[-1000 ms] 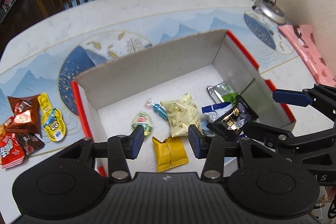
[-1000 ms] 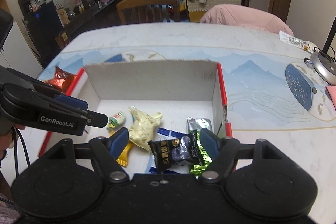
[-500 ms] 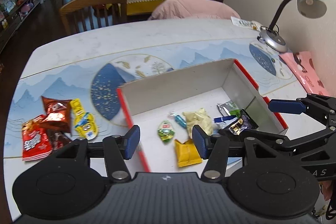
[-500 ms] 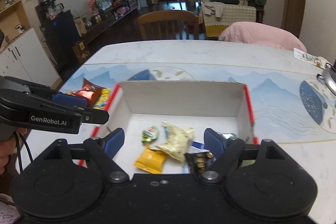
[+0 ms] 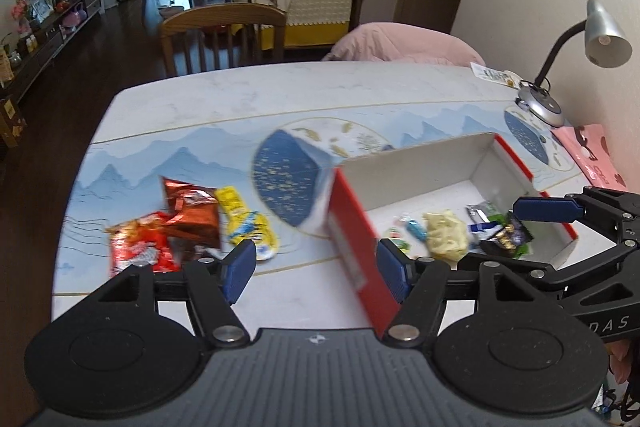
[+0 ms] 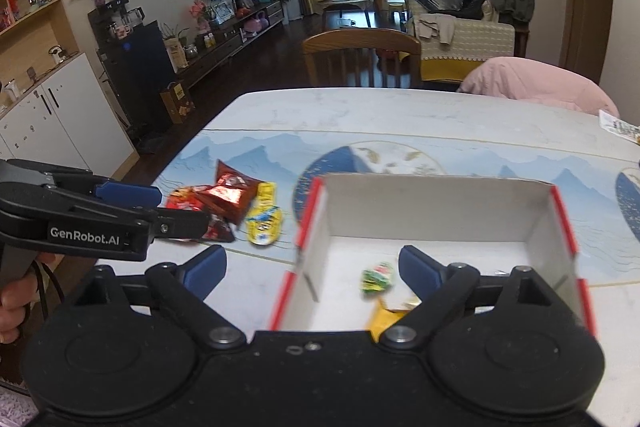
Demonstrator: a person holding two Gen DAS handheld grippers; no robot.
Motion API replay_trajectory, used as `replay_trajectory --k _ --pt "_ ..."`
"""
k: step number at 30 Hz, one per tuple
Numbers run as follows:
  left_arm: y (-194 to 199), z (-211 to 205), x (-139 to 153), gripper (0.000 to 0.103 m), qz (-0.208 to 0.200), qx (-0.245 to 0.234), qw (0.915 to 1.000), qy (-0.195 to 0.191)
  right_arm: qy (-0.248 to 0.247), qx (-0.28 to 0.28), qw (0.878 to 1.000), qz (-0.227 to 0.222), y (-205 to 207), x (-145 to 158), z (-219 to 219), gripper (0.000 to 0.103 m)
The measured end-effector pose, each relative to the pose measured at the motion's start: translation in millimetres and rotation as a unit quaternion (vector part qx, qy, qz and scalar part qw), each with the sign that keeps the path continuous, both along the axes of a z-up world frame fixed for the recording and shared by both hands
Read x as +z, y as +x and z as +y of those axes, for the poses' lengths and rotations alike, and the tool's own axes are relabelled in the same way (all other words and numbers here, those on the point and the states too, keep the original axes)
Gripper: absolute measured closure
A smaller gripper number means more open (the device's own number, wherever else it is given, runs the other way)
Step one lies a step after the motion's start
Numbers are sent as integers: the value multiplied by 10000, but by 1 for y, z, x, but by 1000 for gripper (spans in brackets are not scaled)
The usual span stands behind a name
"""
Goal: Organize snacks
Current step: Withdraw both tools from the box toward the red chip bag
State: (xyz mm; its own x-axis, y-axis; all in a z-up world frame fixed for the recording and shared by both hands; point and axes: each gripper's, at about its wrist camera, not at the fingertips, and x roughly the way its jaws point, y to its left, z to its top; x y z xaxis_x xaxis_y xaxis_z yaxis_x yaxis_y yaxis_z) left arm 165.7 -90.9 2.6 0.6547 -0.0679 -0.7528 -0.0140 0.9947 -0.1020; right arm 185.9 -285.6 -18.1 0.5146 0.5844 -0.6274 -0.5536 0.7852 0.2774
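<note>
The snacks sit in two groups. Inside the open cardboard box [image 5: 432,163], with its red outer walls and white inner floor, lie a green wrapped candy [image 6: 378,277], a small blue twist candy [image 5: 414,229], a pale yellow packet [image 5: 446,233], an orange-yellow packet [image 6: 390,315], a silver-and-green packet [image 5: 484,211] and a black packet with gold print [image 5: 508,237], spread loosely across the floor of the box. The second group lies on the worktop [image 5: 280,99] to the left of the box: a shiny dark red bag [image 5: 194,213] overlapping a brighter red bag [image 5: 138,245], with a yellow cartoon-printed pouch [image 5: 246,225] just beside them on the box side.

The left gripper [image 5: 314,273] hangs above the worktop with its blue-padded fingers spread wide and nothing between them; the box's near left corner falls in the gap from its own camera. The right gripper [image 6: 312,273] is likewise spread apart and empty, straddling the box's left wall in its own view. In the left wrist view it reaches in from the right, over the right end of the box near the black packet.

Farther out, a silver desk lamp [image 5: 600,35] stands at the right edge of the worktop, and a pink patterned bag [image 5: 592,159] lies near its base. A wooden chair [image 5: 224,35] stands behind the far side of the worktop.
</note>
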Motion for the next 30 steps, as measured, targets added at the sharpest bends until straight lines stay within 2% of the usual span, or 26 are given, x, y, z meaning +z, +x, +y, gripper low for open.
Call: replay_trajectory --k 1,5,12,18,26,30 --pt "-2 9 0 30 -21 28 10000 -2 21 12 10000 15 0 0 8 9" --pt "-9 39 -2 29 -74 96 9999 -1 129 -4 9999 14 -5 0 32 1" --pt "-15 91 -21 29 76 300 9995 22 128 -29 9998 115 -5 -5 74 0" --pt "-11 138 -50 29 318 708 9970 6 27 -61 9997 253 2 -9 102 0" --pt "28 171 -92 29 772 997 9919 -133 -299 92 9986 432 12 -27 136 1" --pt "54 182 -113 29 1172 992 9872 -434 -371 160 9977 548 17 -32 143 1"
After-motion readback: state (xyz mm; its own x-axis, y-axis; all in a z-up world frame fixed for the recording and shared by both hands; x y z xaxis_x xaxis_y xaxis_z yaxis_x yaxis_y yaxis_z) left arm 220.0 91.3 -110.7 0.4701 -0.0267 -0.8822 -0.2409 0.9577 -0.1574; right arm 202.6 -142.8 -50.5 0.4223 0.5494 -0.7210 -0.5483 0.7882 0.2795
